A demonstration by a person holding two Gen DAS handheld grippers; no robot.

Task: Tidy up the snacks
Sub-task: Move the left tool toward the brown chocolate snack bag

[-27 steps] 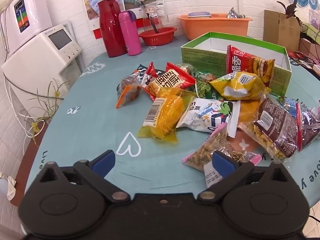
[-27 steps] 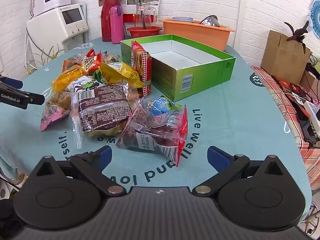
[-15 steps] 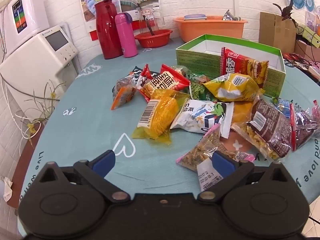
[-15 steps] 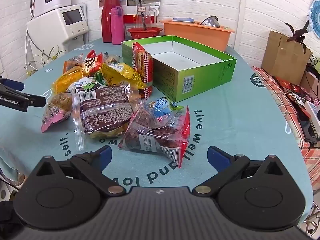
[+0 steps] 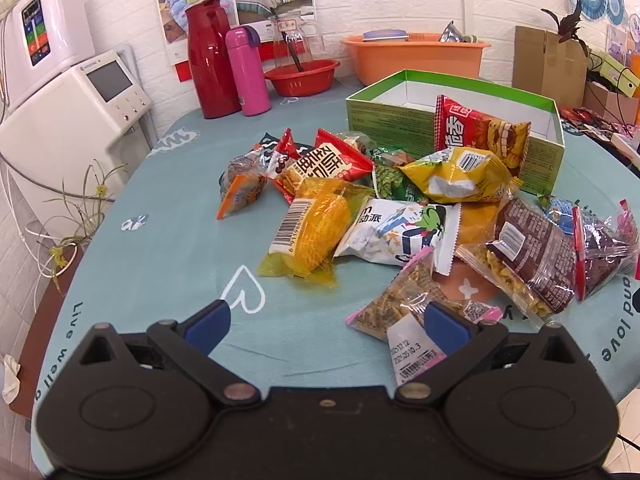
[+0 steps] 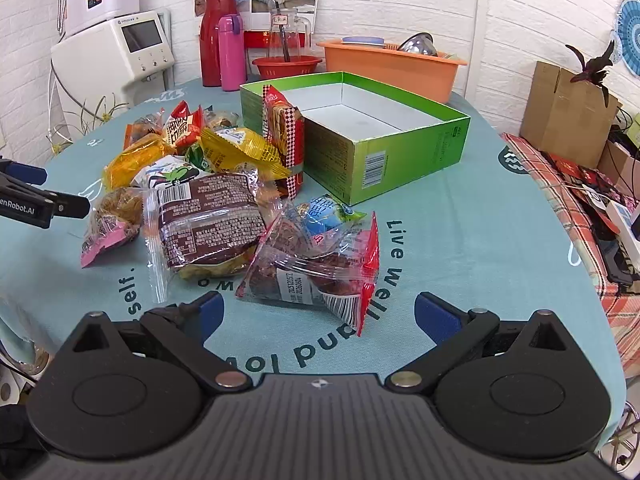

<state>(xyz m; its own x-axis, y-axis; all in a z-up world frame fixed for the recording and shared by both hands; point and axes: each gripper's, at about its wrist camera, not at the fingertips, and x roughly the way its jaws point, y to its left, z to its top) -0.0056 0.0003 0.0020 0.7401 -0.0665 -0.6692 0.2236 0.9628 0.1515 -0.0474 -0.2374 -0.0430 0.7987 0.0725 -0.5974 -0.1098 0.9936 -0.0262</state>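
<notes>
A pile of snack packets lies on the teal table beside an open, empty green box (image 5: 536, 148) (image 6: 384, 160). My left gripper (image 5: 326, 322) is open and empty, low over the table near a pink-edged packet (image 5: 404, 300) and a yellow packet (image 5: 312, 232). My right gripper (image 6: 316, 314) is open and empty, just in front of a red-edged clear packet (image 6: 316, 264). A brown-label packet (image 6: 204, 220) lies to its left. A red packet (image 6: 280, 128) leans on the box. The left gripper's fingers (image 6: 24, 172) show at the left edge of the right wrist view.
At the table's back stand a red flask (image 5: 208, 60), a pink bottle (image 5: 246, 72), a red basin (image 5: 302, 76) and an orange tub (image 5: 416, 56). A white appliance (image 5: 60, 92) is at the left. A cardboard box (image 6: 564, 108) and clutter are at the right.
Both grippers stay open. The left wrist view has shifted slightly, with the snack pile now a little further left and higher in it. The right wrist view has crept slightly towards the red-edged packet.
</notes>
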